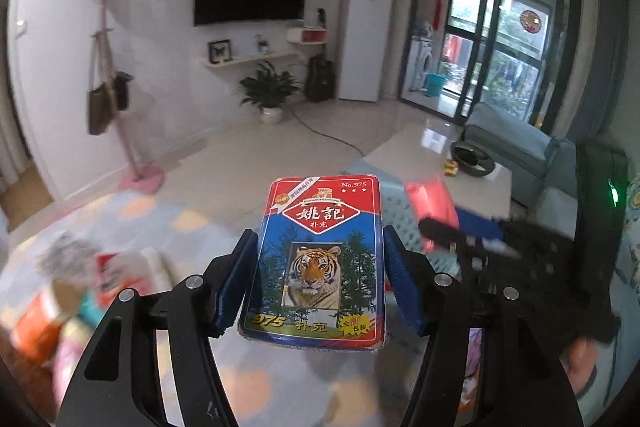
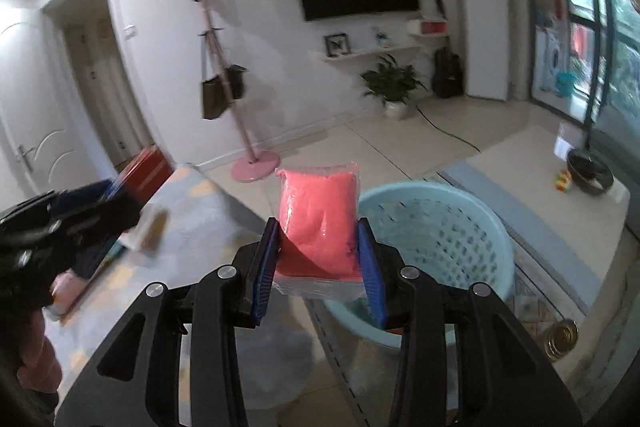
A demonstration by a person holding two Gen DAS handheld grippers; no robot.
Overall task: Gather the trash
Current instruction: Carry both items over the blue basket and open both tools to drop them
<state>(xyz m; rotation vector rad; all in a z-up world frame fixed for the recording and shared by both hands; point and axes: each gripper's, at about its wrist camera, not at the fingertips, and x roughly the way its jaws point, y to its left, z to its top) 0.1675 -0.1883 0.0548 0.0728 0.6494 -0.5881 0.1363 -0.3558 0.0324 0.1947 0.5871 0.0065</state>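
While both grippers are raised above the floor, each one carries a single item. At far left of the left wrist view lies a blurred heap of wrappers [image 1: 76, 291] on the patterned mat [image 1: 168, 223]; the count cannot be told, perhaps three or more. One pink coat stand [image 1: 108, 67] rises behind it, with two bags hanging from it. At centre, the left gripper [image 1: 320, 255] is clamped on one playing-card box [image 1: 320, 259] (tiger print, marked No.975), both blue pads pressing its long sides. To the right, the right gripper [image 1: 460, 235] appears as a dark blur with the red pouch [image 1: 430, 203] in it.

From the right wrist view, the left gripper [image 2: 80, 219] sits at far left, just beside the mat's edge. At centre, the right gripper [image 2: 318, 251] is closed on one red pouch [image 2: 320, 223] in clear film, held upright. Directly behind and to the right stands one pale blue perforated basket [image 2: 472, 211], its rim partly hidden by the right finger. Further right rest one dark bowl [image 2: 590, 171] and one small toy [image 2: 562, 181] on the low table [image 2: 520, 163].
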